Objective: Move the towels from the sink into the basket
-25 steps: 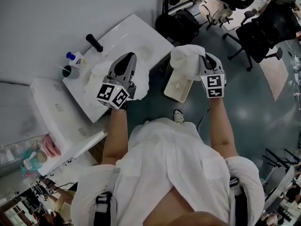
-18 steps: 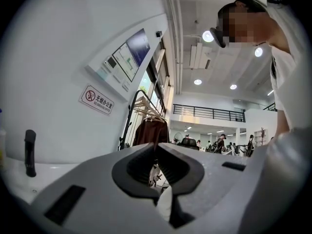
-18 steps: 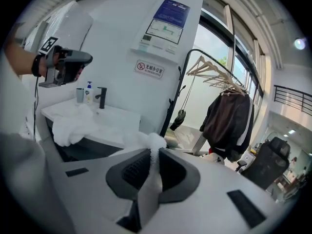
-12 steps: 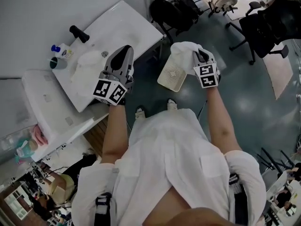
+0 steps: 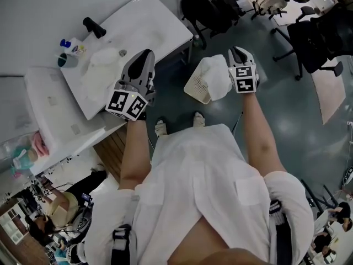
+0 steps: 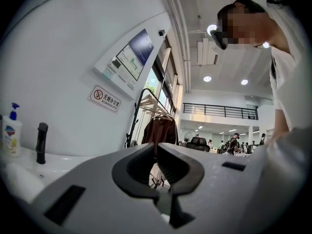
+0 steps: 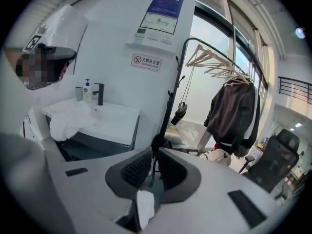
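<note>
Towel (image 5: 215, 77), limp and light, hangs over the basket (image 5: 193, 88) from the right gripper's (image 5: 238, 54) clamped jaws. Left gripper's (image 5: 145, 57) jaws are closed, empty; any fold should hold.

I am in a big open office or lab hall with a wash corner along one wall. A white sink (image 5: 138, 26) with a black tap (image 7: 99, 93) and a soap bottle (image 6: 10, 130) stands under a no-smoking sign (image 6: 106, 99). Nearby I see a coat rack (image 7: 214, 57) with a dark jacket (image 7: 234, 113), black office chairs (image 5: 314, 43), a railed upper gallery (image 6: 219, 110) and people (image 6: 235, 141) far off.
</note>
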`<state>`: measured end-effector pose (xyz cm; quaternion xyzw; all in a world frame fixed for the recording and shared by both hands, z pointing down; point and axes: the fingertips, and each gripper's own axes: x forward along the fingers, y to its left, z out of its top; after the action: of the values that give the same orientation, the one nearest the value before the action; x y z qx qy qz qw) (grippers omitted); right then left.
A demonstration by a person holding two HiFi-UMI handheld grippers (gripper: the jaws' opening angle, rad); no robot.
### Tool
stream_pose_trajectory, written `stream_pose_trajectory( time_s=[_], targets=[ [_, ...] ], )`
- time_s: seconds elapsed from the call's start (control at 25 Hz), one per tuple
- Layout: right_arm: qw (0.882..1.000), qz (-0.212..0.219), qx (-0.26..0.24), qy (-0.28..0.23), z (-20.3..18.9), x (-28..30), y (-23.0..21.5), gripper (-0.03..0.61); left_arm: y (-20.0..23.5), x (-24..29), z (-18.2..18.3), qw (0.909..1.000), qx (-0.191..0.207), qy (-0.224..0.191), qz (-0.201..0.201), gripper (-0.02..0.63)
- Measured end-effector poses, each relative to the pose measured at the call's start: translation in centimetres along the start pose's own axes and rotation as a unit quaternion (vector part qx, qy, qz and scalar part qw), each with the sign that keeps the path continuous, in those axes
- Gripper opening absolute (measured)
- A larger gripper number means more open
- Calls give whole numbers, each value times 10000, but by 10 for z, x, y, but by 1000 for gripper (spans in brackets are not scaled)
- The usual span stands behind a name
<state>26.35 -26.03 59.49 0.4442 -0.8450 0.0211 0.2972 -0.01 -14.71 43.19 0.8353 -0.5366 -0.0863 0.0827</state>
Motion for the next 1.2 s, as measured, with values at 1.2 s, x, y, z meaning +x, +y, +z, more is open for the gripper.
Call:
stream_pose_trajectory(
  time_s=[1.2],
  targets=[
    [9634, 1713, 97, -2061, 130, -58, 79, 67, 30, -69, 34, 9946, 321, -231, 956, 26]
  ],
)
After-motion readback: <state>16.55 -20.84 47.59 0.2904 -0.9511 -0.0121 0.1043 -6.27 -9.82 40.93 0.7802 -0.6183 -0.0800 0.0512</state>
